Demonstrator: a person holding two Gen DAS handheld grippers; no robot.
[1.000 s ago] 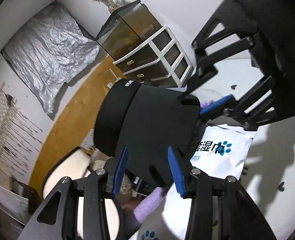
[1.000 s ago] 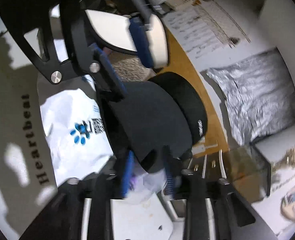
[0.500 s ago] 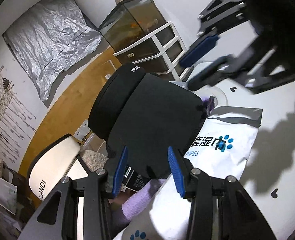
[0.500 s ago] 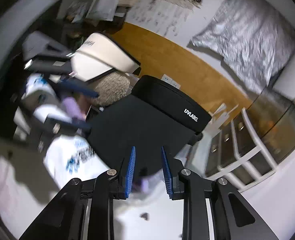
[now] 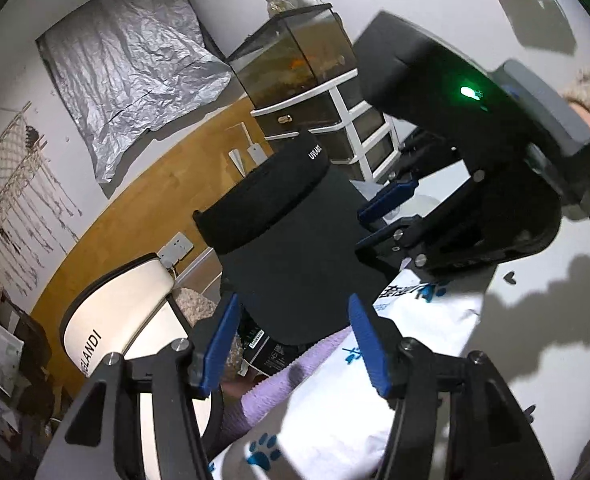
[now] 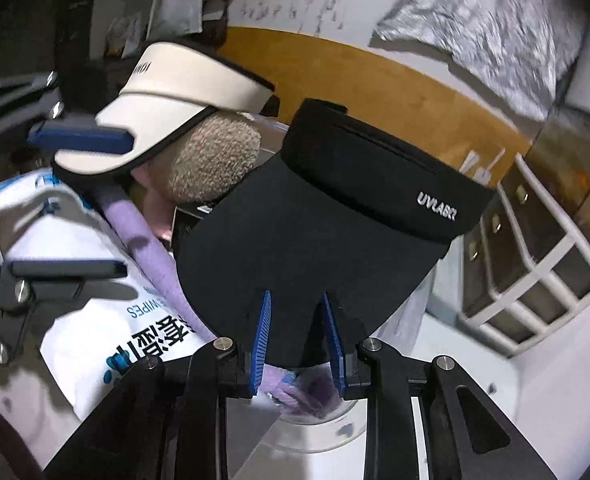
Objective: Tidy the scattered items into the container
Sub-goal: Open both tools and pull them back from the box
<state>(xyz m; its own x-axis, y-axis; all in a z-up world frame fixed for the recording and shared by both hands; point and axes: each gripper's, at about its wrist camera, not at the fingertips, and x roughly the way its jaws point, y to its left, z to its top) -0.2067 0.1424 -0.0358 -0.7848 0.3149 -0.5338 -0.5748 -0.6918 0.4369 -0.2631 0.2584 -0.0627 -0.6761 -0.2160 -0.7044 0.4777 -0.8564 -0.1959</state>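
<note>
Black visor (image 6: 335,240), "UVLABOX" band lettering
</note>
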